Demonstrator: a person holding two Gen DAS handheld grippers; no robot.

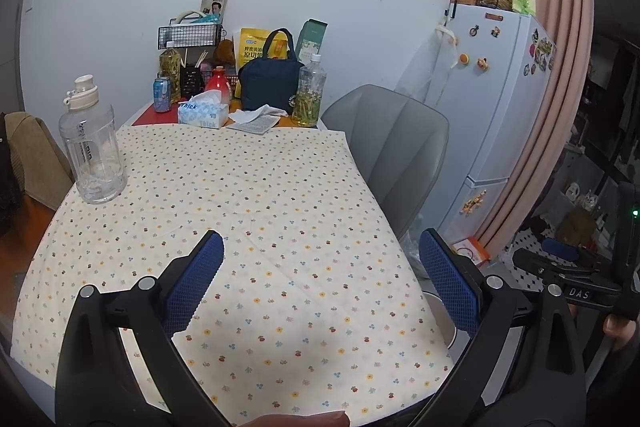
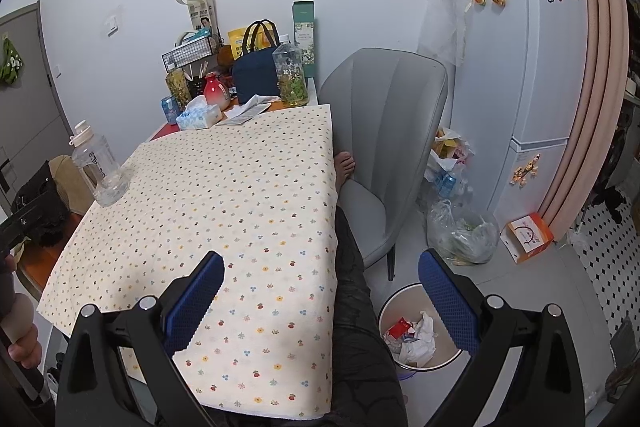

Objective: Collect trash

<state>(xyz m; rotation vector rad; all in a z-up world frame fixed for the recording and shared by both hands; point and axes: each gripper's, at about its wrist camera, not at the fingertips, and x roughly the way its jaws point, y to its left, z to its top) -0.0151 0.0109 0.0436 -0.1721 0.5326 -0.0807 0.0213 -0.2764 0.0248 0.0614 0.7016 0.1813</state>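
Observation:
A white trash bin (image 2: 386, 311) stands on the floor right of the table, holding crumpled white paper (image 2: 420, 341) and a red wrapper (image 2: 398, 329). My right gripper (image 2: 322, 255) hovers open and empty, one finger over the table's right edge, the other over the bin. Above the flowered tablecloth (image 1: 248, 187) my left gripper (image 1: 322, 235) is also open, with nothing between its blue pads. A crumpled white tissue (image 1: 260, 113) (image 2: 256, 103) and a blue can (image 1: 162, 95) (image 2: 170, 109) lie at the far end.
A clear water bottle (image 1: 92, 147) stands at the cloth's left edge. Tissue box (image 1: 202, 115), navy bag (image 1: 268, 83) and tea bottle (image 1: 308, 91) crowd the far end. A grey chair (image 2: 384, 131), plastic bags (image 2: 460, 231), a fridge (image 2: 520, 47) and the person's leg (image 2: 352, 267) are on the right.

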